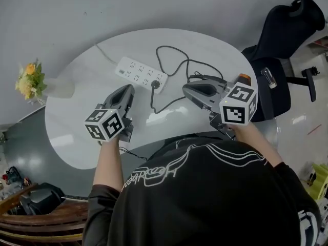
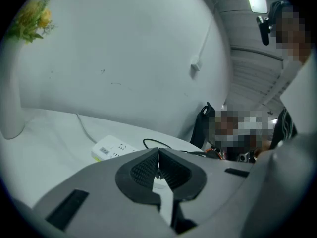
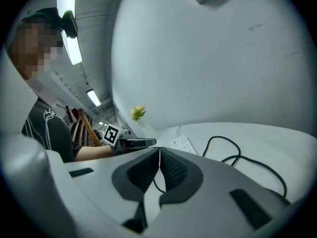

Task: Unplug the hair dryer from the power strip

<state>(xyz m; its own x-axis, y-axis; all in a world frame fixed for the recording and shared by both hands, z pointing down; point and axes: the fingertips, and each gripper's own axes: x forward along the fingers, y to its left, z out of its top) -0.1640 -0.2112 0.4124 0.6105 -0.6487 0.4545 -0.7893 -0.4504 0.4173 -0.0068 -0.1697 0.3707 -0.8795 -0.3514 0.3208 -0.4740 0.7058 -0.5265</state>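
A white power strip [image 1: 141, 74] lies toward the far side of the white oval table [image 1: 66, 132]. A black plug [image 1: 155, 84] sits in the strip's right end. Its black cord [image 1: 171, 60] loops right toward a dark object with an orange end [image 1: 244, 78], mostly hidden behind my right gripper [image 1: 186, 89]. My left gripper [image 1: 128, 90] hovers just in front of the strip, shut and empty. In the left gripper view the strip [image 2: 111, 149] lies beyond the closed gripper [image 2: 158, 155]. My right gripper [image 3: 159, 155] is also shut and empty, with the cord [image 3: 237, 157] ahead of it.
A vase of yellow flowers [image 1: 31, 81] stands at the table's left edge. The strip's white lead [image 1: 105, 55] runs off the far edge. A black office chair [image 1: 279, 40] stands to the right of the table. Dark furniture fills the lower left corner [image 1: 31, 204].
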